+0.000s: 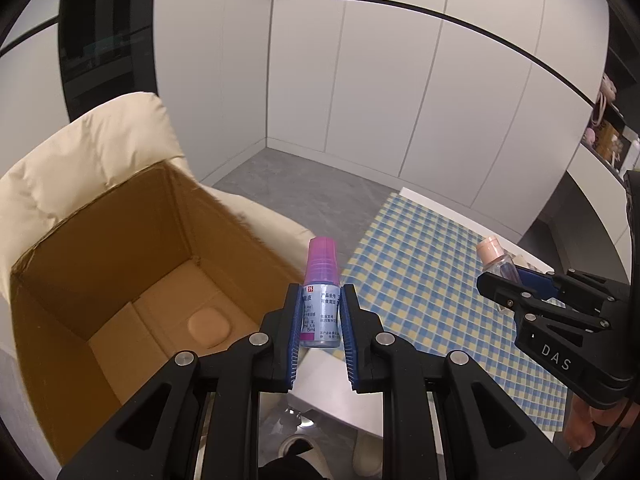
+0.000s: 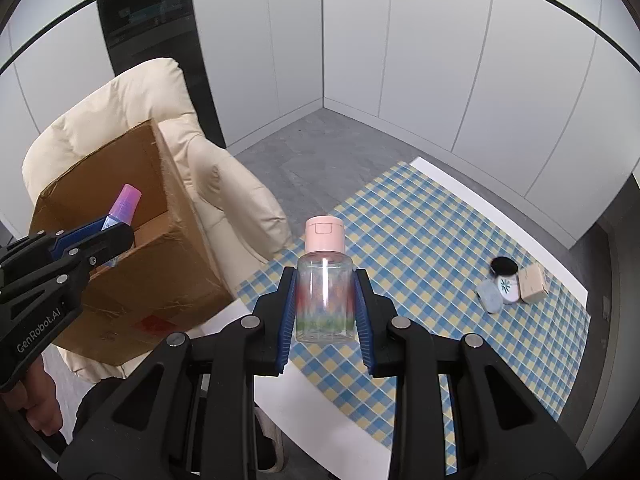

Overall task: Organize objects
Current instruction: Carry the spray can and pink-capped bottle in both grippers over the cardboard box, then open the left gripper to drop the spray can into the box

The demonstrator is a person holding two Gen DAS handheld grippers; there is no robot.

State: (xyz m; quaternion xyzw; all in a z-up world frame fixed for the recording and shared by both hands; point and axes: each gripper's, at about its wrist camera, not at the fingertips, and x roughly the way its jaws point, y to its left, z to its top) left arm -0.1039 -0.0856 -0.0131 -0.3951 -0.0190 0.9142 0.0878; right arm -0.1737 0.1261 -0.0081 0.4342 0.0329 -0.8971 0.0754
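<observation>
Two bottles held near the box
Left gripper (image 1: 320,320) pinches the vial (image 1: 320,300); right gripper (image 2: 325,304) pinches the clear bottle (image 2: 324,300); box (image 1: 80,280) lower left.

Right gripper (image 2: 325,308) clamped on clear bottle (image 2: 324,300), pink cap up.
Left gripper (image 2: 114,240) gripped a purple-capped bottle (image 2: 124,208) over the cardboard box (image 2: 160,264) on a cream armchair (image 2: 236,192); small items (image 2: 508,284) lay on the checked cloth (image 2: 420,240).

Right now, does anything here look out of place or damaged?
Nothing spilled or broken. The one oddity: the cardboard box sits tilted on a cream armchair, not the table, and its top edges look roughly torn.
</observation>
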